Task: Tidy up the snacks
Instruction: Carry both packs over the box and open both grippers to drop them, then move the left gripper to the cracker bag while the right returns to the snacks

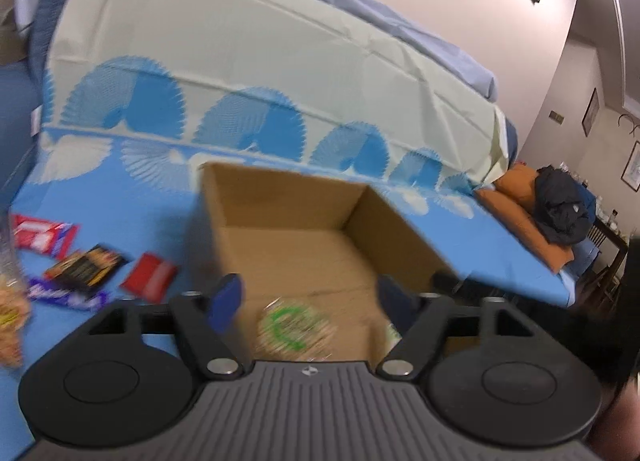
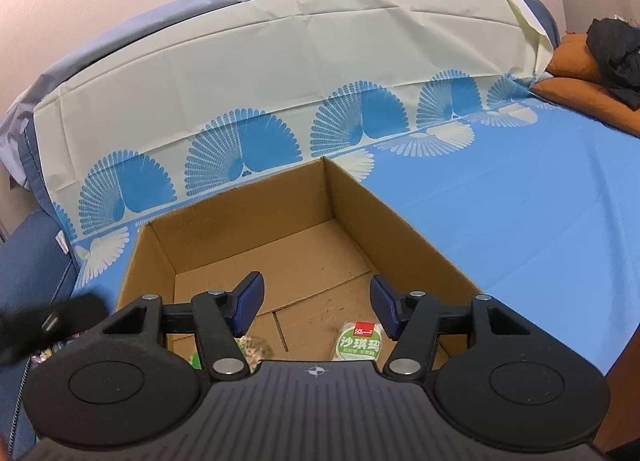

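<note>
An open cardboard box [image 1: 304, 257] sits on a blue cloth; it also shows in the right wrist view [image 2: 256, 257]. My left gripper [image 1: 310, 301] is open and empty above the box's near side. Below it a clear snack pack with a green label [image 1: 290, 331] lies blurred on the box floor. My right gripper [image 2: 316, 305] is open and empty over the box. A green-labelled snack pack [image 2: 359, 345] lies on the box floor below it, and a second pack [image 2: 256, 347] lies partly hidden by the left finger.
Loose snacks lie on the cloth left of the box: a red and white pack [image 1: 42, 235], a black pack [image 1: 84, 267], a red pack [image 1: 149, 275], a purple bar [image 1: 66, 295]. A cream and blue fan-print cloth [image 2: 280, 73] rises behind. An orange cushion [image 1: 524, 217] lies at the right.
</note>
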The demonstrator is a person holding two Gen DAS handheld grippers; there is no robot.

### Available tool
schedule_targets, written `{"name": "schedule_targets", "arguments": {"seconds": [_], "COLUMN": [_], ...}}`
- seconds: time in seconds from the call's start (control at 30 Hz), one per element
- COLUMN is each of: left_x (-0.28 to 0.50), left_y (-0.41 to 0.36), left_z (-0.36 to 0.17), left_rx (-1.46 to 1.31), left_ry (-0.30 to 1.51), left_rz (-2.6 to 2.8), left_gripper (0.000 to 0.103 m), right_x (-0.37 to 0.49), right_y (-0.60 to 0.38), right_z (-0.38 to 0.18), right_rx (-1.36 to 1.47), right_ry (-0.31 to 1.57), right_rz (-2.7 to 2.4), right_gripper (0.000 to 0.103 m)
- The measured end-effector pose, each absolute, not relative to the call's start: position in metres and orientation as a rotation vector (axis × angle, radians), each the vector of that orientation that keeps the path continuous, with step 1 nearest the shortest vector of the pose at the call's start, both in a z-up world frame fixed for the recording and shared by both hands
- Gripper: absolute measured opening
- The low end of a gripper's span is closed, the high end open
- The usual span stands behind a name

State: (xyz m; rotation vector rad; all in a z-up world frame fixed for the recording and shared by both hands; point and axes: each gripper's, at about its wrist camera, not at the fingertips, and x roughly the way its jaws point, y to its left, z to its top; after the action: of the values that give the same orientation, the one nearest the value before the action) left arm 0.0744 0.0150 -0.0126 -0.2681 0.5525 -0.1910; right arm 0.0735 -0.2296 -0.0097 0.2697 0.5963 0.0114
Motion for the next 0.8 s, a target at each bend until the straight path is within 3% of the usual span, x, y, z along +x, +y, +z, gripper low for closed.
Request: {"name": "schedule_targets", "arguments": {"seconds": [0.07,0.17,0.33,0.47,0.53,0.6,0.63,0.67,0.77,0.8], "left_x": [0.061,0.041,0.01,0.004,0.008,0.013,0.015,0.017,0.027,0.03], "left_y": [0.037,0.069,0.132,0.188,0.2,0.206,0.208,0.208,0.202,0.198], "left_z": [-0.022,-0.037,-0.073,-0.085,-0.091,-0.095,-0.096,-0.096,-0.097,-0.096], "left_rx": [-0.211,-0.076,-0.033,-0.316,-0.37,-0.37,-0.366,-0.357,-0.299,-0.272], "left_ry": [0.554,0.55,0.536,0.521,0.55,0.579,0.584,0.582,0.585,0.584], "left_rz": [-0.165,-0.122,-0.024,0.135,0.216,0.273,0.288,0.304,0.312,0.318], "left_gripper": [0.045,0.025,0.023,0.023,0.023,0.024,0.03,0.044,0.068,0.072], "right_x": [0.073,0.072,0.065,0.057,0.052,0.048,0.046,0.043,0.036,0.035], "right_y": [-0.227,-0.221,-0.206,-0.19,-0.18,-0.168,-0.162,-0.156,-0.139,-0.134], "right_z": [-0.011,-0.012,-0.01,-0.009,-0.008,-0.005,-0.004,-0.003,-0.003,-0.002], "right_rx": [0.256,0.235,0.197,0.183,0.17,0.15,0.142,0.133,0.103,0.096], "right_ry": [0.598,0.599,0.571,0.544,0.528,0.514,0.51,0.506,0.508,0.51], "right_rz": [0.015,0.022,0.056,0.129,0.172,0.22,0.244,0.272,0.347,0.36], "right_gripper": [0.061,0.061,0.058,0.035,0.031,0.031,0.031,0.032,0.032,0.032]}}
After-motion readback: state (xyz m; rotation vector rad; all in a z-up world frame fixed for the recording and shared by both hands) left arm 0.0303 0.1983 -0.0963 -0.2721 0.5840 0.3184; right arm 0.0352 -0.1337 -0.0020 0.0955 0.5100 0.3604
